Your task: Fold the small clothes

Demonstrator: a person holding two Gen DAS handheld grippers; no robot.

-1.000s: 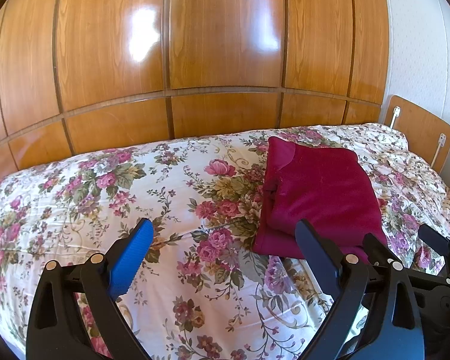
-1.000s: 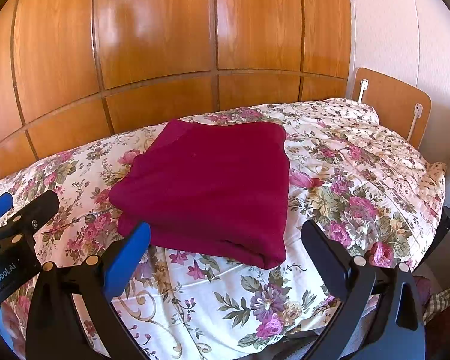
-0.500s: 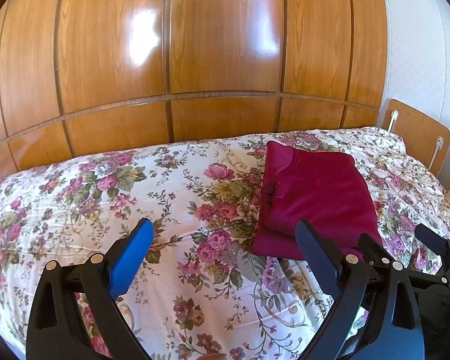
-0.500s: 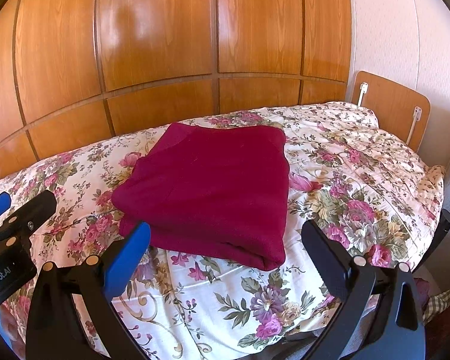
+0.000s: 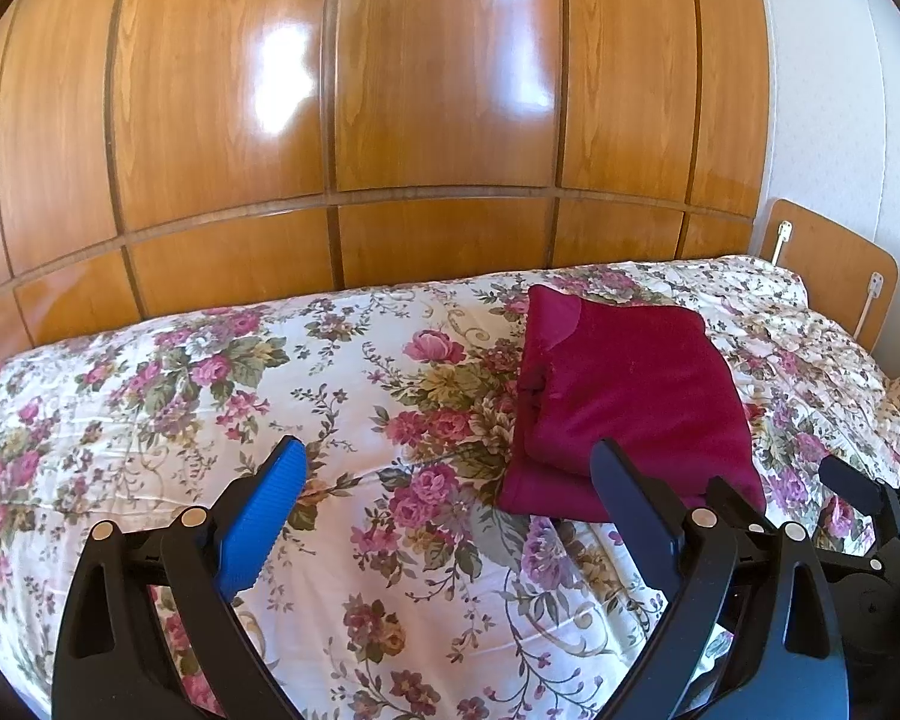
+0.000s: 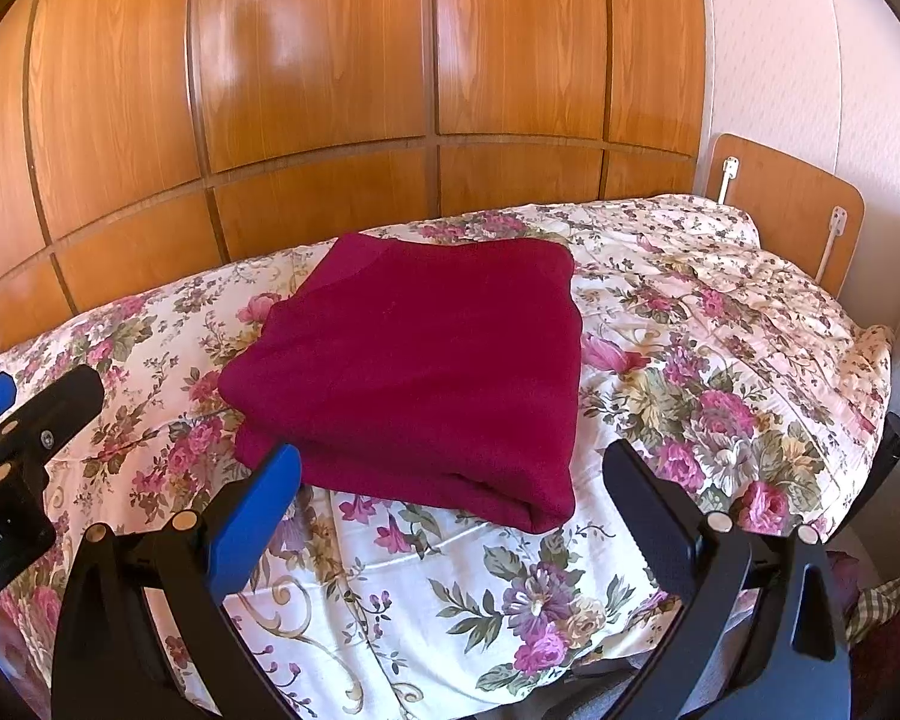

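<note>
Your maroon garment point(image 6: 414, 372) sits fully folded on bed point(image 6: 720, 360), both tongs point(image 5: 444, 516) point(image 6: 450, 516) open & empty, fold looks done.

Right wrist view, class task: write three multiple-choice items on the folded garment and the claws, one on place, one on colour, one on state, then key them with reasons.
1. Where does the folded garment lie?
A. on the floral bedspread
B. on the floor
C. in a claw

2. What colour is the garment?
A. navy
B. dark red
C. white

3. How does the right claw stand?
A. shut on the garment
B. shut on nothing
C. open, holding nothing

Key: 1 A, the bedspread shows on all sides of it. 2 B, it is one plain dark red. 3 C, its fingers stand wide apart, short of the garment's near edge; the left claw is open too.
</note>
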